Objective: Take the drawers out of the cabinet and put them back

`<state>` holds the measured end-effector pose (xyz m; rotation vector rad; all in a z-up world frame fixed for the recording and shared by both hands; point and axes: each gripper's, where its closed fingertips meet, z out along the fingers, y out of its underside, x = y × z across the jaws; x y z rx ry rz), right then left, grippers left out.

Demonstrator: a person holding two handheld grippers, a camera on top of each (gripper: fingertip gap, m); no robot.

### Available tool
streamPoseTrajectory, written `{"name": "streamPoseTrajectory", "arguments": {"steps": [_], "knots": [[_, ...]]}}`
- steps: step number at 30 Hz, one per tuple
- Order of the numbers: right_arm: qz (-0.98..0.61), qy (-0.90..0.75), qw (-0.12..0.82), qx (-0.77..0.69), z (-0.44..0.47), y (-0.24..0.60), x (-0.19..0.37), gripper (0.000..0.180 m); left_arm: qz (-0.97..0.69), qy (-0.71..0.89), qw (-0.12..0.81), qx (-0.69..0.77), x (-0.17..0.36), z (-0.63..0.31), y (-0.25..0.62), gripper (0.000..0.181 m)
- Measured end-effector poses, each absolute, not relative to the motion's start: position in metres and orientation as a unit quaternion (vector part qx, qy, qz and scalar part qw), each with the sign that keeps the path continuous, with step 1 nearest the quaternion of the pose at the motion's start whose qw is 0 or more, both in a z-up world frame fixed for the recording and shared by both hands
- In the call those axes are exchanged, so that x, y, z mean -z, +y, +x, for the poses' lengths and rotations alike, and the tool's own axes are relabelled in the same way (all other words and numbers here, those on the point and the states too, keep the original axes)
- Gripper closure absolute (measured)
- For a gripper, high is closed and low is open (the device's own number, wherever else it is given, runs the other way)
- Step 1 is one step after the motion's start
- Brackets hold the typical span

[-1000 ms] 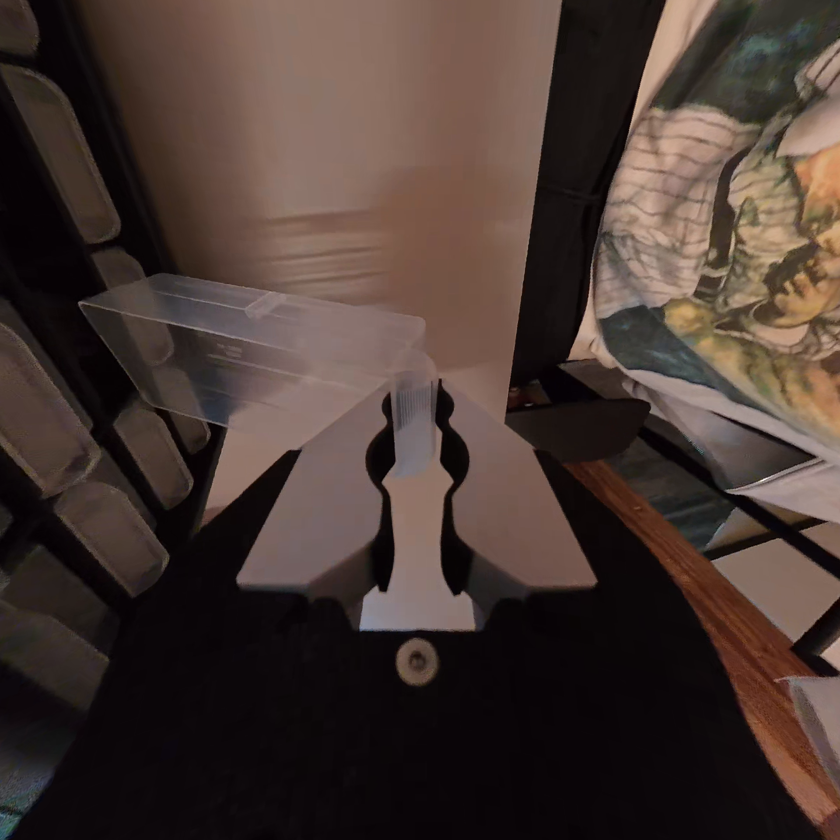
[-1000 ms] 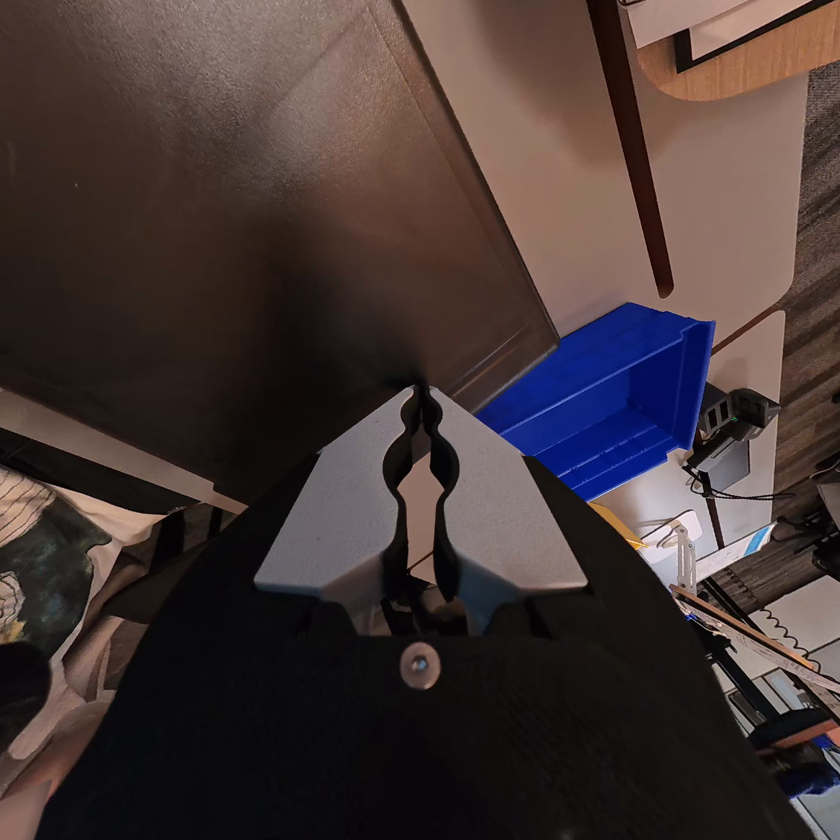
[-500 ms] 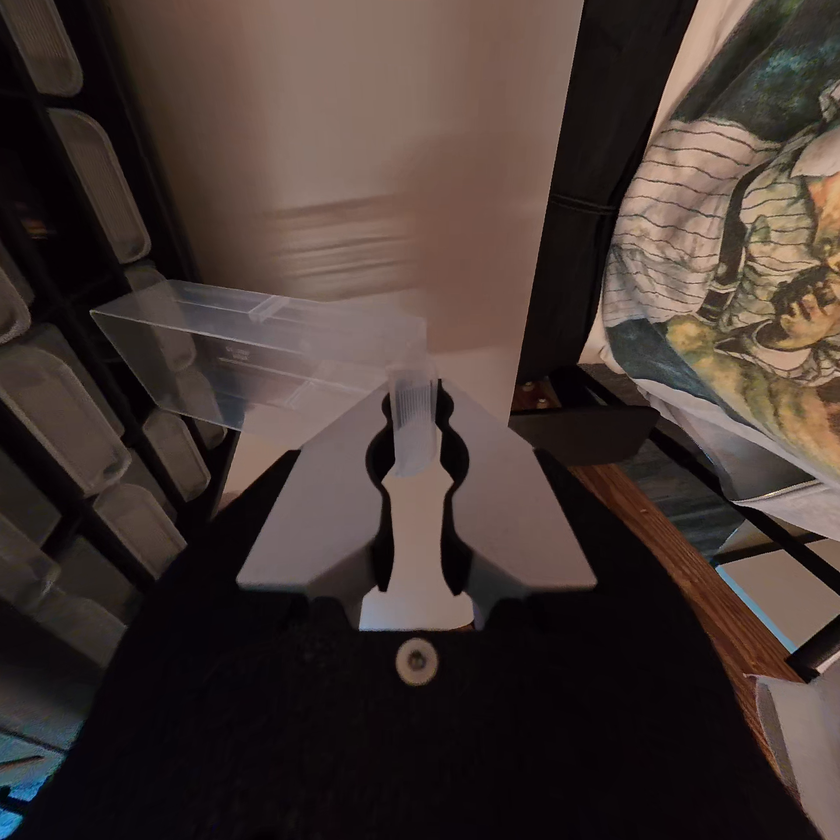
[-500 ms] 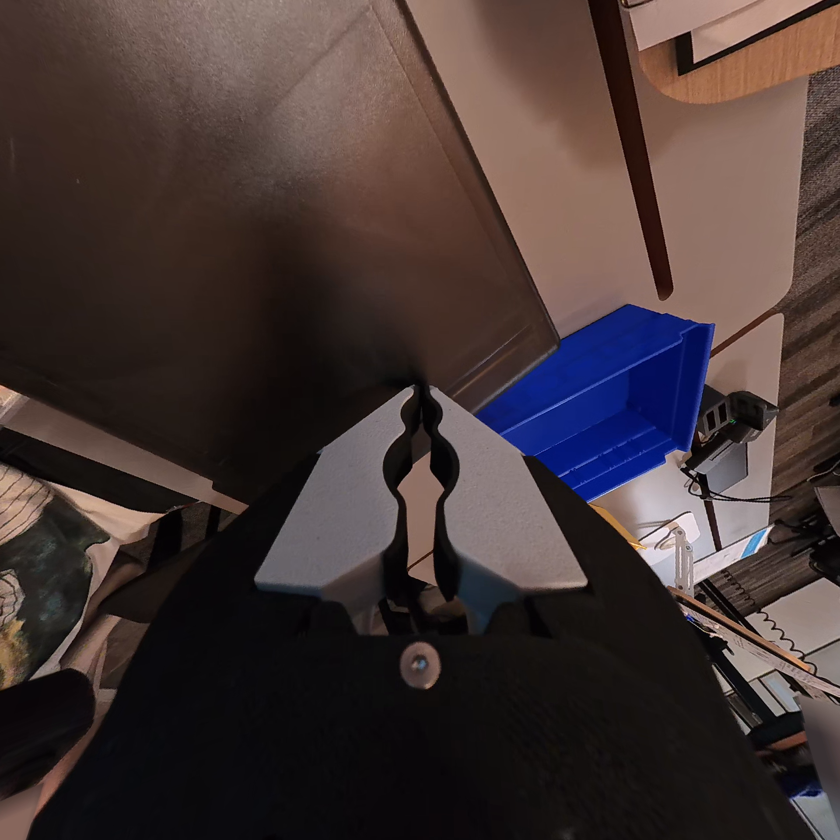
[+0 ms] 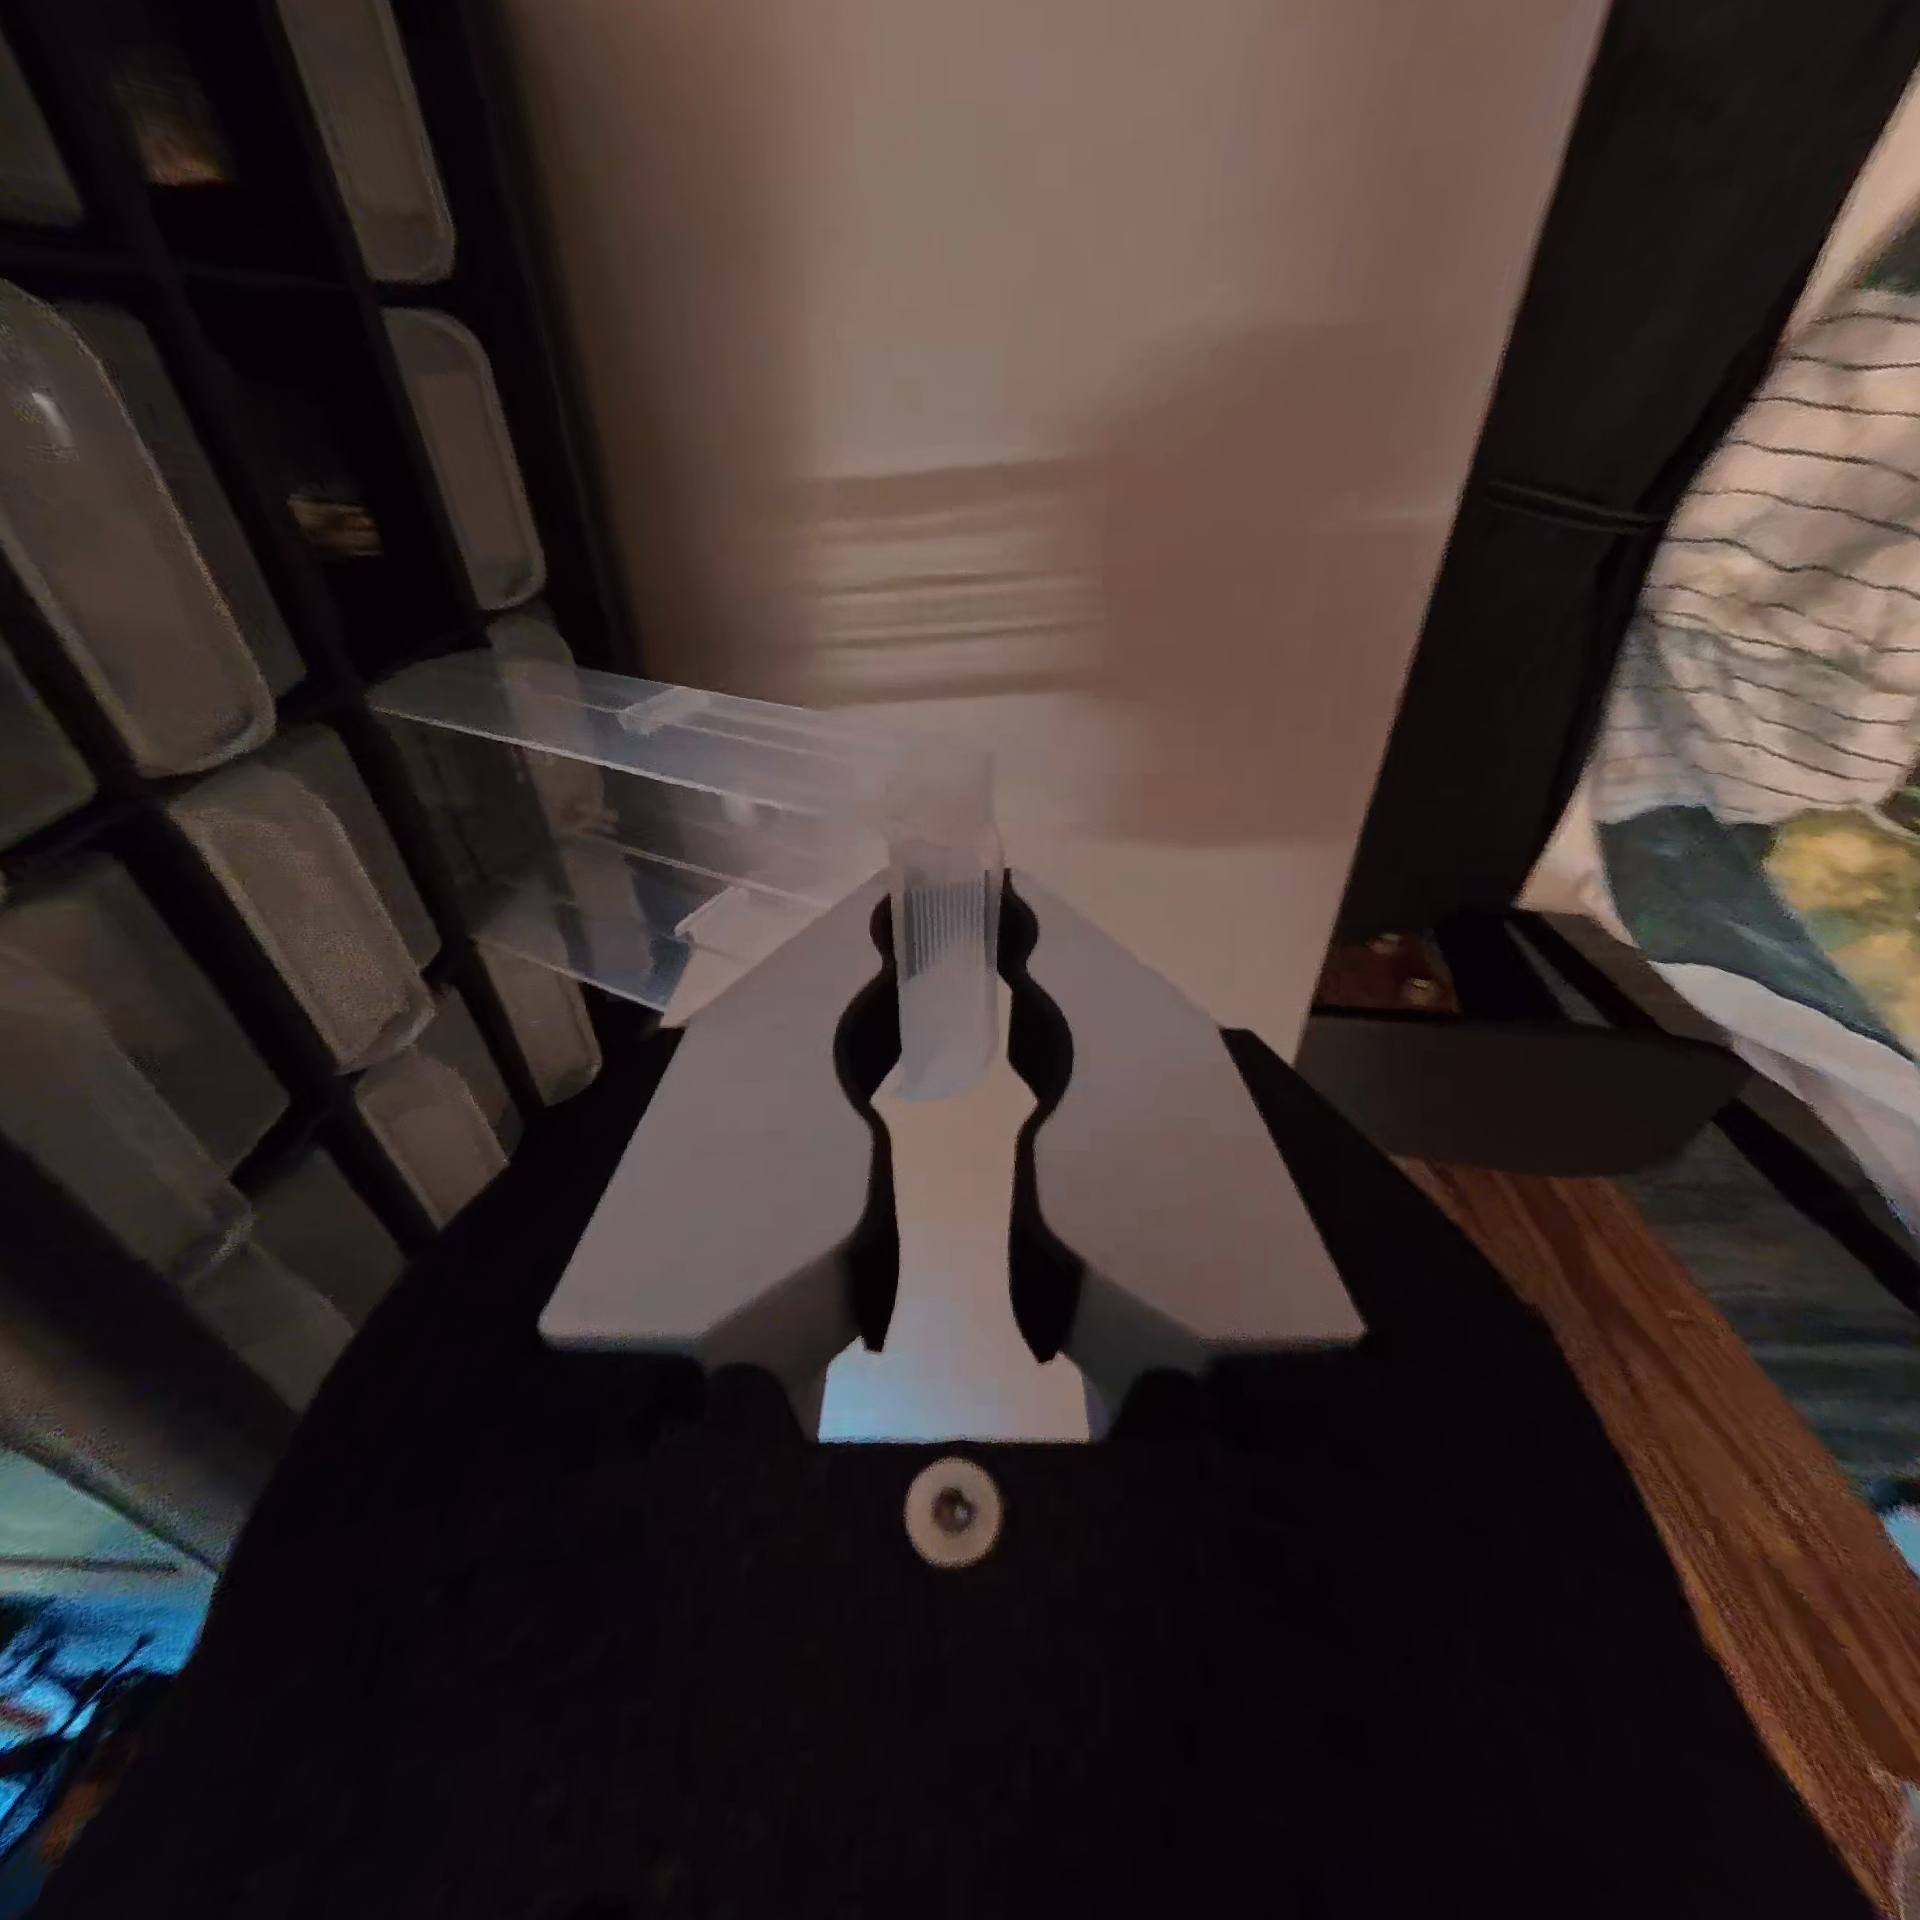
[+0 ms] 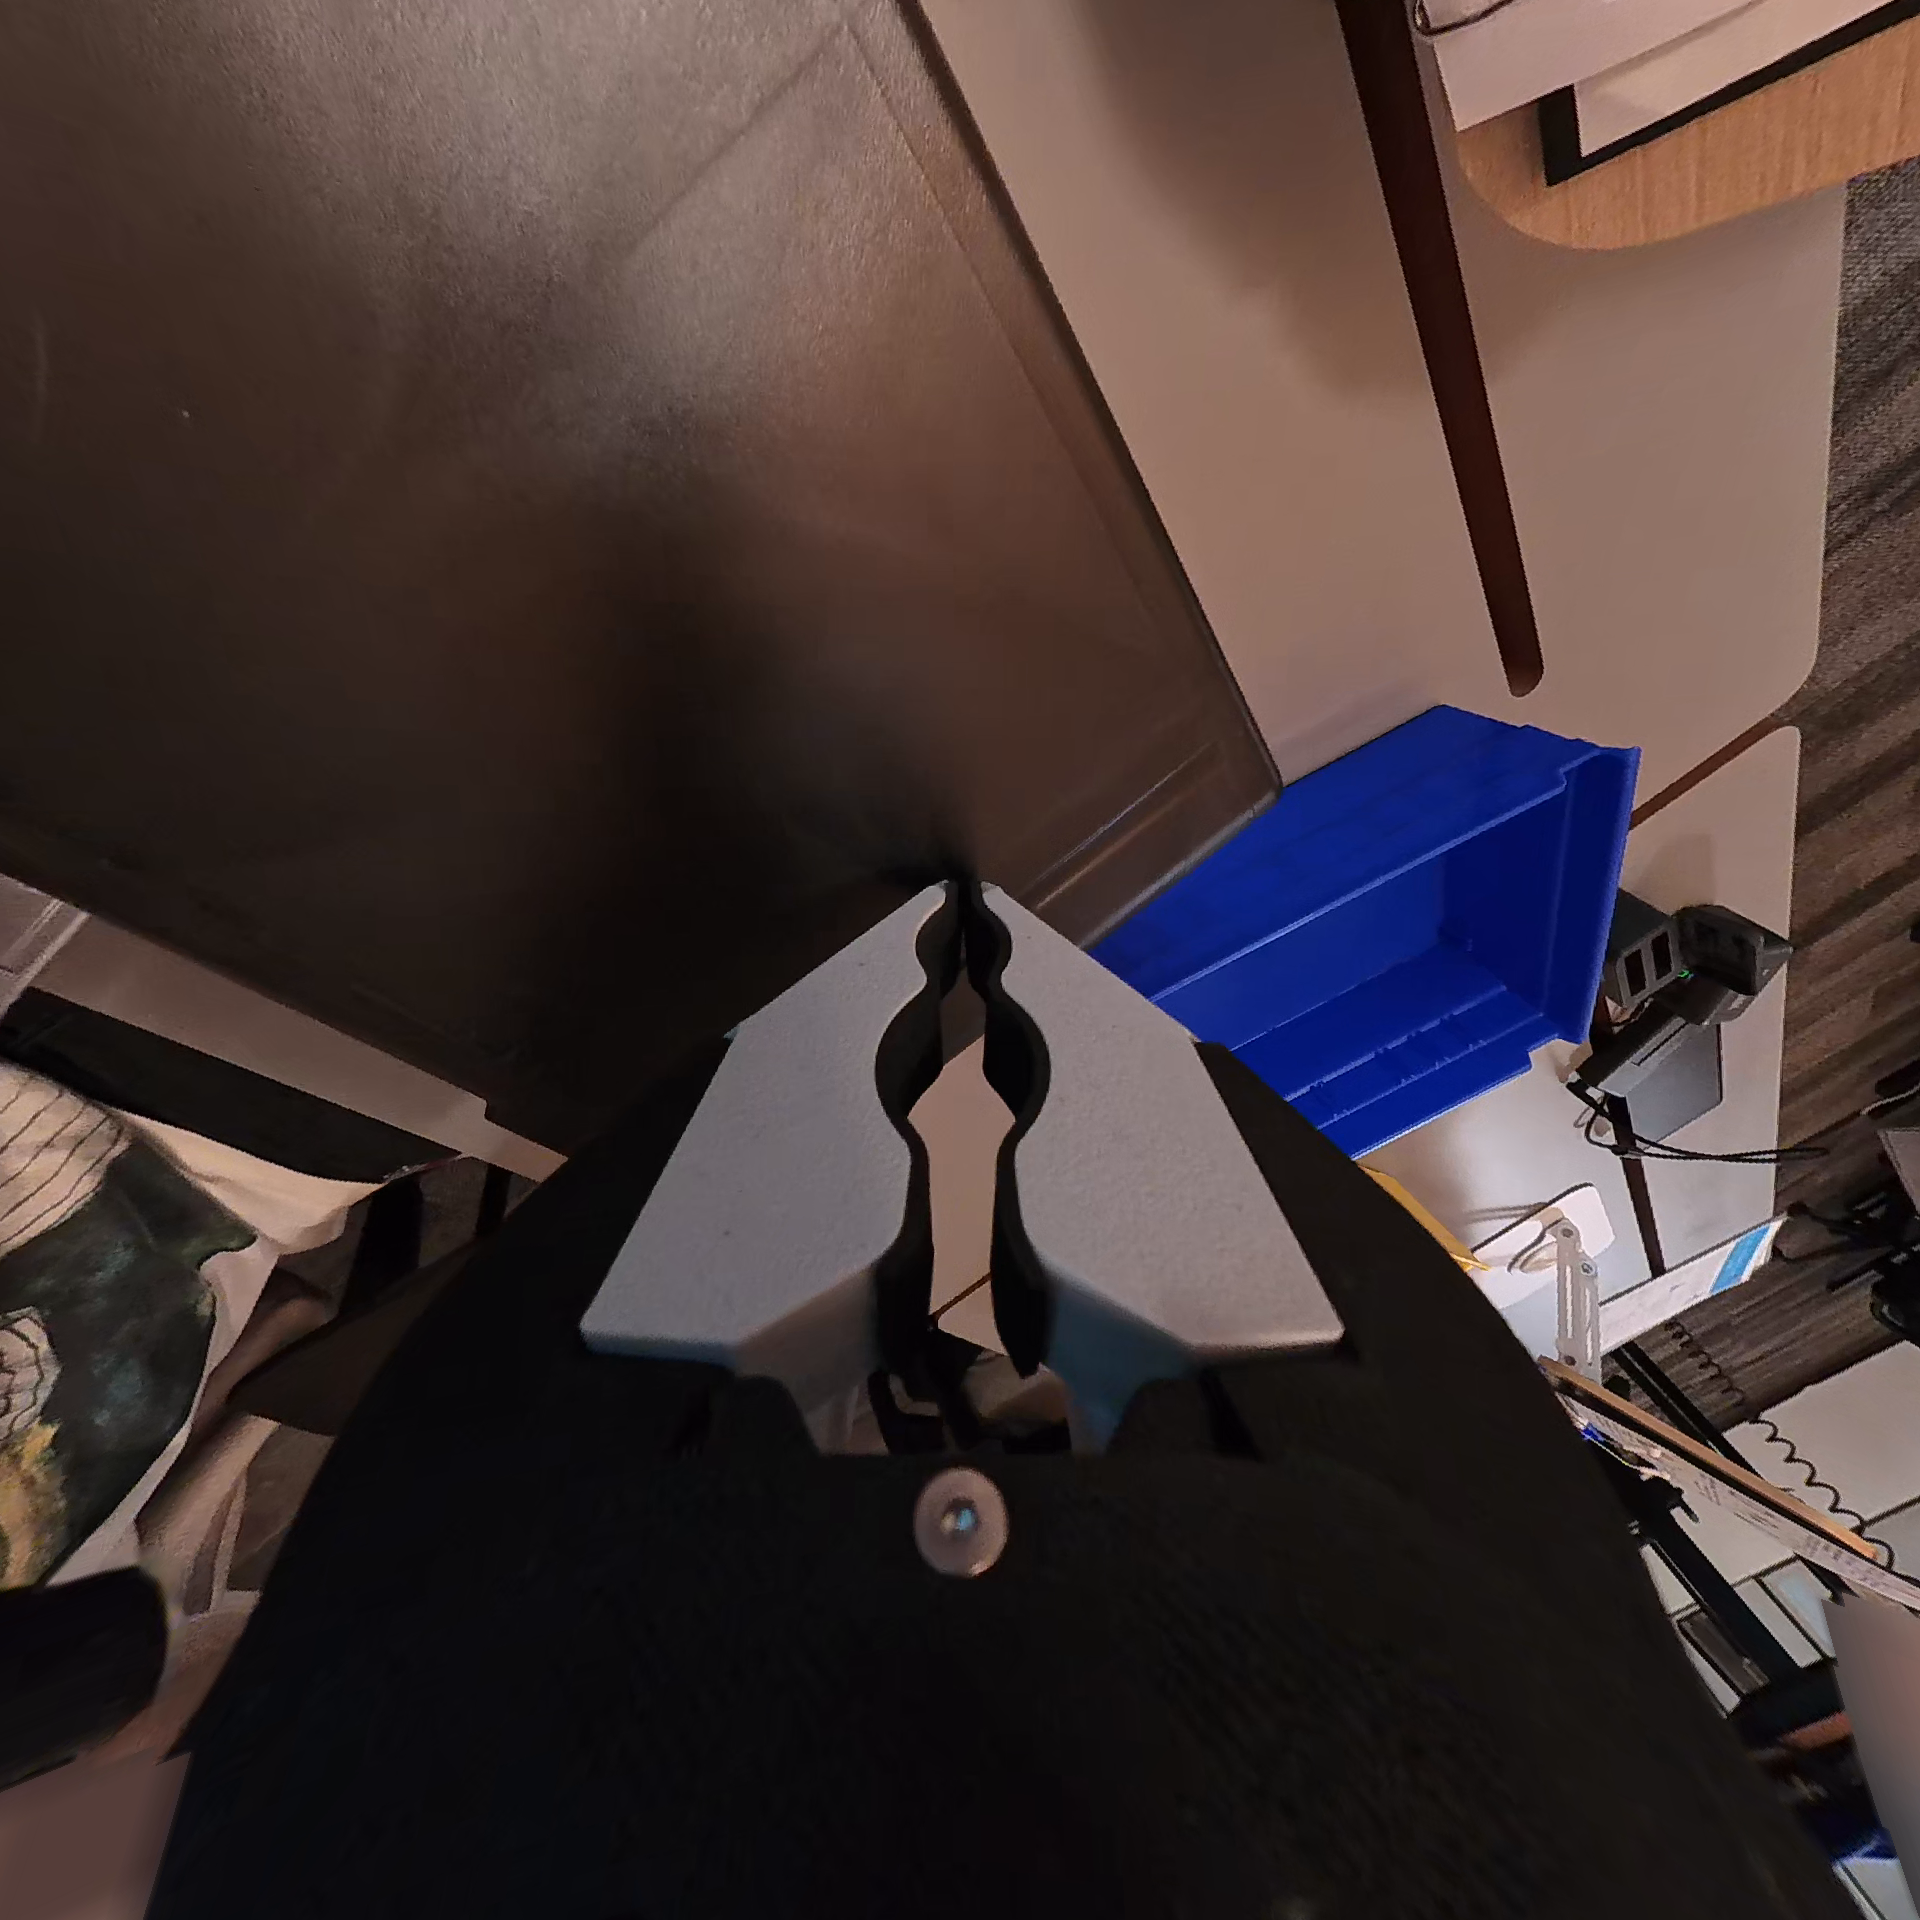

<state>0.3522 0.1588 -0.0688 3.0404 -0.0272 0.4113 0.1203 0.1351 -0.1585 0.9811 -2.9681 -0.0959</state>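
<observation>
Drawer of clear plastic (image 5: pixel 665 821) held at the black cabinet's (image 5: pixel 208 644) front by the left gripper (image 5: pixel 945 935).
Its ribbed pull tab is pinched between the grey fingers (image 5: pixel 748 1122), and its far end meets a slot among the frosted drawers (image 5: pixel 301 894). The right gripper (image 6: pixel 966 904) has its tips nearly together, clamped on the edge of a dark brown textured panel (image 6: pixel 520 468), with a blue plastic bin (image 6: pixel 1455 935) on the white table (image 6: pixel 1662 468) just beyond.

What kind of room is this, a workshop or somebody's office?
Probably an office or lab workspace: a black cabinet of small clear parts drawers, a blue storage bin on a pale desk, and carpeted floor with electronics and cables nearby.
</observation>
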Motion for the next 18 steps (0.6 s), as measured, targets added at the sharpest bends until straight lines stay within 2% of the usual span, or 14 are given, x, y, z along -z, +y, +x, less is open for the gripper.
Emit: {"name": "streamPoseTrajectory", "arguments": {"steps": [18], "knots": [[0.992,-0.006,0.023,-0.127,0.352,0.159,0.069,0.18,0.239,-0.869,-0.413,0.133,0.222,0.127,0.159,0.158]]}}
